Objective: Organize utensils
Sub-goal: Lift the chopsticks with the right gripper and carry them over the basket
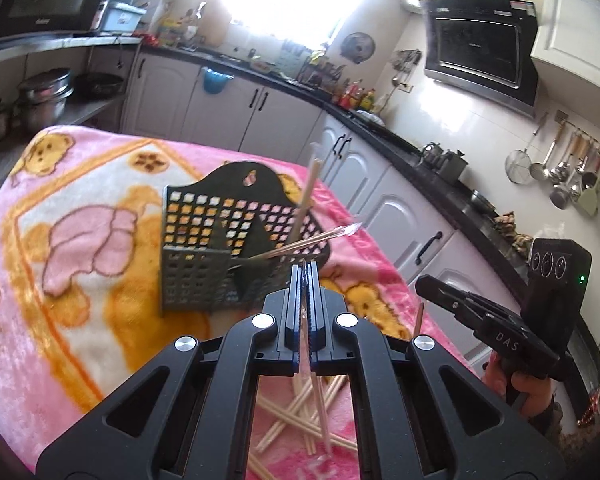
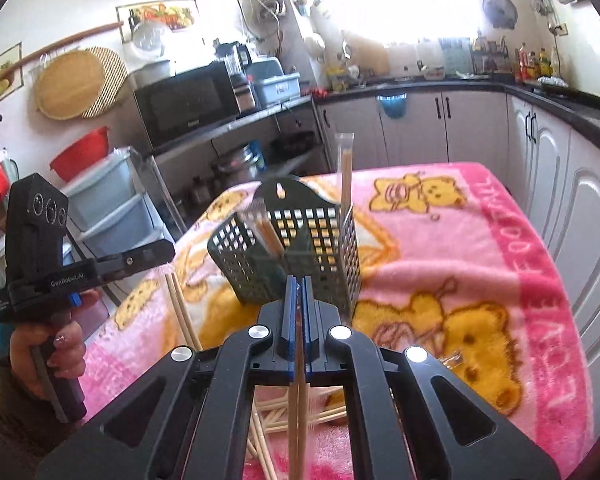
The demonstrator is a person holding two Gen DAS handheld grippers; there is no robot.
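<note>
Kitchen, daylight washing in from the far window; pale cabinets and a dark counter are running round the walls, a microwave [image 2: 188, 102] is sitting on a shelf at left. The surface [image 2: 452, 240] is wearing a plush pink blanket with yellow bears, soft and likely to snag thin sticks. Mid-surface, a dark plastic caddy [image 1: 220, 236], lattice-walled with a hanging-hole back plate, is standing upright with a few chopsticks already leaning in its compartments, one tall and wrapped in a clear sleeve [image 2: 345, 168]. Loose pale wooden chopsticks [image 1: 300, 412] are lying crossed in a heap at the near edge, under both tools. The left gripper [image 1: 305, 270] is pinching shut on a sleeved chopstick [image 1: 318, 408] that is hanging down behind the jaws; the right gripper [image 2: 298, 284] is clamping shut on a bare chopstick pair [image 2: 298, 420], slim, smooth, tan. Each is being carried by a hand [image 2: 48, 356], both just near of the caddy. Judged step: carrying sticks to the caddy. To do it well: be tipping each stick toward vertical, aiming the lower end into an open compartment clear of the leaning ones, lowering before loosening, since the light caddy on plush cloth could be tipping if nudged sideways.
</note>
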